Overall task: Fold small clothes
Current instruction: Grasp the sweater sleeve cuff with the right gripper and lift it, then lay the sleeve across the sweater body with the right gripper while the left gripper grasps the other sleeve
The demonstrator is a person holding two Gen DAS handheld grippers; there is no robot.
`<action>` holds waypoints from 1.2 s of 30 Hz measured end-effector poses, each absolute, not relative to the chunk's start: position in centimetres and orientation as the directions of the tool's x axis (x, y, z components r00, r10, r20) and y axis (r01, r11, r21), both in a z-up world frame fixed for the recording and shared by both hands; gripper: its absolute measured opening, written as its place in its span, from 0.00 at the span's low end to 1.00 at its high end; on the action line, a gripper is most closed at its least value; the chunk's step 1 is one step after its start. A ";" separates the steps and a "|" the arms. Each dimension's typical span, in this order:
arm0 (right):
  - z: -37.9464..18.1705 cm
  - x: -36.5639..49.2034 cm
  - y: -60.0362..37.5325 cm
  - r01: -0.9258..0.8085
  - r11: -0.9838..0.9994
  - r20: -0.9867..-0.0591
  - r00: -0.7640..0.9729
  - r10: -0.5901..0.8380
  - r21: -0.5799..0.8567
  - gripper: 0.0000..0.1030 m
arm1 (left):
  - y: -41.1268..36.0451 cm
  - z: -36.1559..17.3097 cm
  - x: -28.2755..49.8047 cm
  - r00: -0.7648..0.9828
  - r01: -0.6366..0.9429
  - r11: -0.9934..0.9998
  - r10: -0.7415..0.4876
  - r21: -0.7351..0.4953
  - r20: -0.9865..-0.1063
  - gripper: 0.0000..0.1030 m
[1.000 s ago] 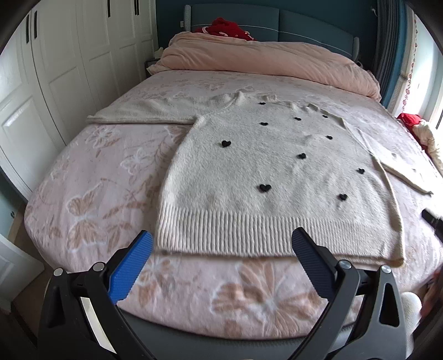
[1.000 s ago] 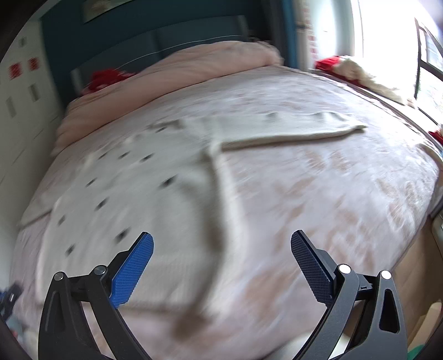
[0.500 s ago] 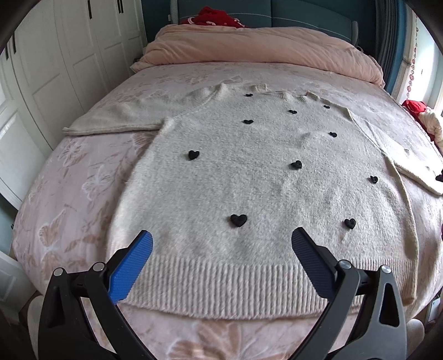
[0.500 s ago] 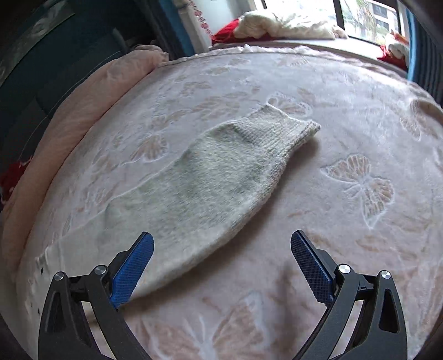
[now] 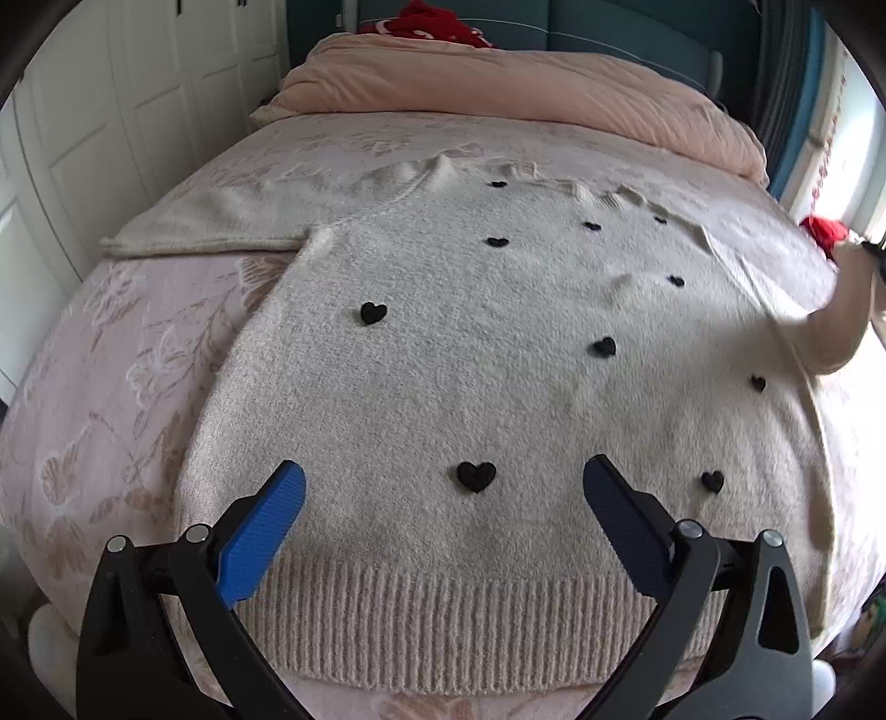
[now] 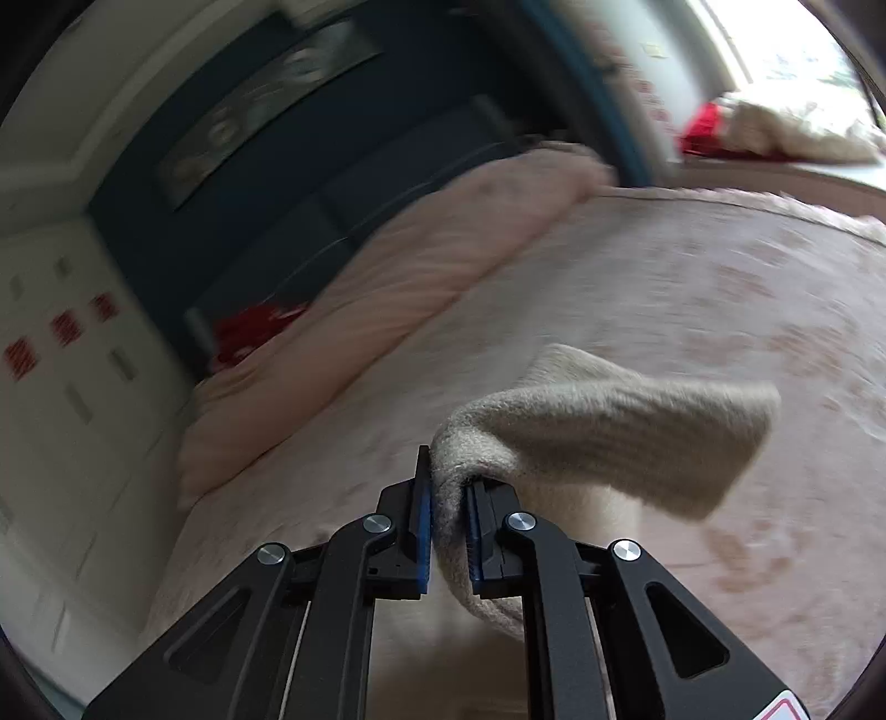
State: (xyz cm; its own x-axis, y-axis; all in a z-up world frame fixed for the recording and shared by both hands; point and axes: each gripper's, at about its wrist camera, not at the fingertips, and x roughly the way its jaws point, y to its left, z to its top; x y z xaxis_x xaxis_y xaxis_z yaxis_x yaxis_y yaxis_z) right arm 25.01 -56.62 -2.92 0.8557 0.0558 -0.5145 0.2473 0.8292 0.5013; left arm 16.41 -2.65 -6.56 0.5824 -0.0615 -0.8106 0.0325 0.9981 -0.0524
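A cream knit sweater with small black hearts lies flat on the pink bed, front up, ribbed hem nearest me. Its left sleeve stretches out flat to the left. My left gripper is open and empty, hovering just above the hem area. My right gripper is shut on the right sleeve's cuff and holds it up off the bed. In the left wrist view that raised sleeve shows at the right edge.
The bed has a pink floral cover. A rolled pink duvet lies across the head end with a red item behind it. White wardrobe doors stand at the left. A window ledge with clothes is at the right.
My right gripper closed on the right sleeve cuff and lifted it off the bed. My left gripper moved in closer over the sweater's hem, still open.
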 end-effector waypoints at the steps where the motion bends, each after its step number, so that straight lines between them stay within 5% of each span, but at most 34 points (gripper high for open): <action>1: -1.9 26.8 -52.3 0.147 0.859 -0.499 0.855 0.139 0.490 0.11 | -2.0 -6.4 16.7 0.582 0.015 0.997 -0.074 -0.080 -0.810 0.95; 4: -2.0 30.6 -39.9 -0.116 0.859 -0.499 0.772 0.394 0.498 0.16 | -0.7 -5.6 17.1 0.594 -0.018 0.990 -0.103 -0.142 -0.798 0.95; 5: -3.1 31.6 -35.7 -0.187 0.844 -0.518 0.717 0.467 0.503 0.26 | 0.0 -5.1 17.4 0.605 -0.028 0.985 -0.120 -0.172 -0.787 0.95; 8: -6.9 32.4 -27.8 -0.257 0.861 -0.612 0.616 0.496 0.439 0.39 | 1.1 -4.2 18.9 0.616 -0.029 0.973 -0.162 -0.228 -0.771 0.95; 12: -10.2 29.3 -28.2 -0.159 0.880 -0.669 0.593 0.448 0.448 0.40 | 2.2 -3.2 23.7 0.621 -0.003 0.951 -0.241 -0.310 -0.746 0.95; 16: -11.8 24.9 -35.0 0.053 0.889 -0.713 0.621 0.327 0.454 0.58 | 2.1 -4.9 30.7 0.597 -0.007 0.928 -0.294 -0.371 -0.746 0.95; 19: -13.7 23.3 -40.1 0.209 0.836 -0.731 0.619 0.288 0.507 0.58 | 2.0 -8.1 35.9 0.540 -0.088 0.891 -0.333 -0.445 -0.773 0.95; 21: -15.2 23.1 -42.5 0.271 0.790 -0.723 0.628 0.288 0.550 0.58 | 2.0 -10.1 38.2 0.529 -0.160 0.864 -0.333 -0.477 -0.781 0.85; 23: -16.7 23.5 -44.3 0.307 0.727 -0.698 0.642 0.318 0.614 0.58 | 1.4 -11.6 39.7 0.515 -0.188 0.859 -0.327 -0.476 -0.793 0.47; 25: -17.9 24.5 -45.7 0.340 0.649 -0.660 0.669 0.341 0.680 0.58 | 1.0 -12.4 40.4 0.509 -0.214 0.863 -0.302 -0.458 -0.806 0.30; 27: -18.2 25.4 -46.9 0.365 0.610 -0.644 0.692 0.328 0.703 0.36 | 0.6 -12.2 41.0 0.525 -0.213 0.871 -0.279 -0.442 -0.804 0.18; 28: -18.0 25.6 -47.4 0.367 0.598 -0.634 0.703 0.323 0.712 0.07 | 0.4 -11.9 41.1 0.534 -0.197 0.881 -0.272 -0.430 -0.801 0.13; 31: -17.1 23.8 -50.4 0.385 0.535 -0.572 0.784 0.241 0.752 0.07 | -0.8 -10.0 40.9 0.597 -0.104 0.913 -0.261 -0.395 -0.759 0.12; 36: -19.3 22.3 -51.5 0.470 0.588 -0.697 0.676 0.240 0.658 0.05 | -4.1 -12.7 41.0 0.562 -0.013 0.965 -0.210 -0.262 -0.800 0.13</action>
State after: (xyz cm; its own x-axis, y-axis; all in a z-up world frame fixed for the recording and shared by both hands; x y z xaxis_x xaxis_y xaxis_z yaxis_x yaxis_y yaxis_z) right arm 22.25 -51.50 -19.26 0.6761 0.2399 -0.6966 0.4697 0.5881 0.6584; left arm 41.03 -4.09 -12.74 0.5618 -0.2097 -0.8003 -0.0128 0.9650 -0.2618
